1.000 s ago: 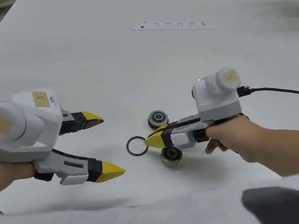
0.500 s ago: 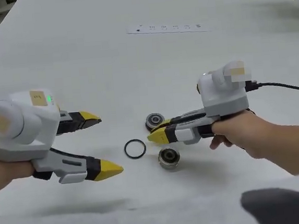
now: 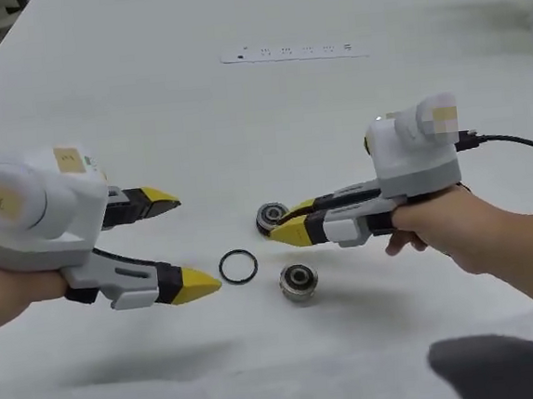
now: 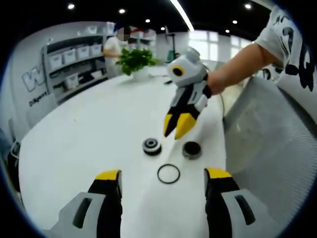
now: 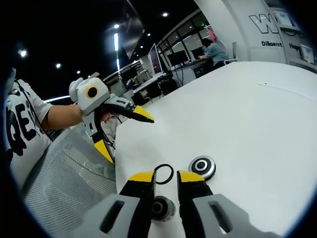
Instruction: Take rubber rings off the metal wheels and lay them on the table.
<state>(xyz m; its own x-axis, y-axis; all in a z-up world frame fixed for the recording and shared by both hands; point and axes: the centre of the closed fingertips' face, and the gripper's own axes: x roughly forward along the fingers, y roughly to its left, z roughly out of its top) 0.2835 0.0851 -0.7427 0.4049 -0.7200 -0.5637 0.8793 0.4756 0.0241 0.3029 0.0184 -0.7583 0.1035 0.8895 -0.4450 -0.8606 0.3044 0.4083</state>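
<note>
Grippers point at each other, held level above the white desk (image 3: 241,118). The left gripper (image 3: 186,242) gapes wide and empty. The right gripper (image 3: 284,229), jaws parted only narrowly and gripping nothing, partly hides the far metal wheel (image 3: 268,218). One rubber ring (image 3: 239,266) lies flat between them, just left of the near metal wheel (image 3: 298,282).
</note>
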